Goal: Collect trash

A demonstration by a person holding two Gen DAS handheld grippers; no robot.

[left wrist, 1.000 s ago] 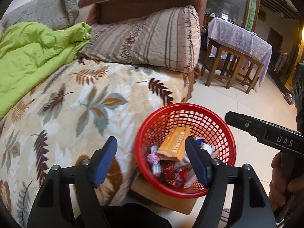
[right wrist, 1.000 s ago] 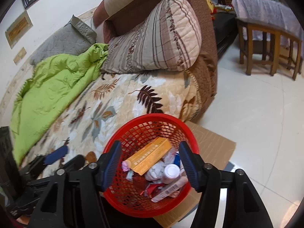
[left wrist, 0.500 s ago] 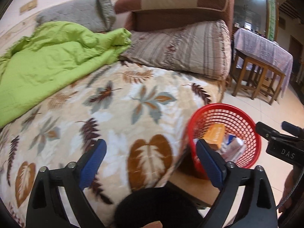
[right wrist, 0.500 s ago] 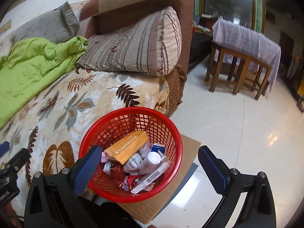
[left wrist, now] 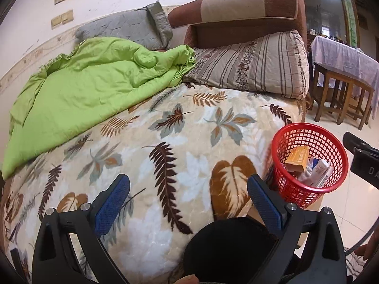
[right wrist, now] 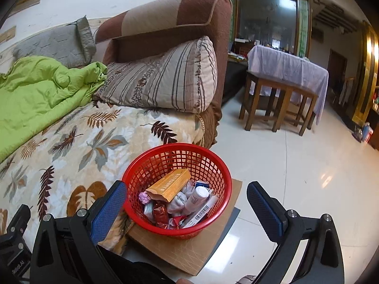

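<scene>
The left gripper (left wrist: 188, 201) hangs over a bed covered by a leaf-patterned blanket (left wrist: 165, 146), its blue-padded fingers (left wrist: 112, 201) spread wide with nothing between them. The right gripper (right wrist: 187, 209) is likewise spread wide and empty, its fingers (right wrist: 107, 210) flanking the view of a red mesh basket (right wrist: 177, 191) that stands on a flat piece of cardboard (right wrist: 189, 250) on the tiled floor (right wrist: 296, 177), just beside the edge of the bed. The collected trash lies inside the basket: an orange carton (right wrist: 169, 185) with printed characters too small to read leans across the top, beside a white bottle (right wrist: 195, 198), a crumpled white wad (right wrist: 176, 203), a dark red wrapper (right wrist: 160, 213), a small pink wrapper (right wrist: 144, 198) and a white tube bearing a barcode (right wrist: 201, 213). In the left wrist view the same basket (left wrist: 310, 163) sits at the right, with the orange carton (left wrist: 297, 158) and barcoded tube (left wrist: 323, 179) visible in it, and part of the other gripper's black body enters from the right edge showing the letters "DA". A rumpled green quilt (left wrist: 78, 94) lies across the far side of the bed, with a striped pillow (left wrist: 251, 66) against a brown sofa arm (left wrist: 239, 11) and a grey pillow (left wrist: 125, 28) by the wall. A wooden table under a lilac cloth (right wrist: 286, 71) stands well apart across the floor.
</scene>
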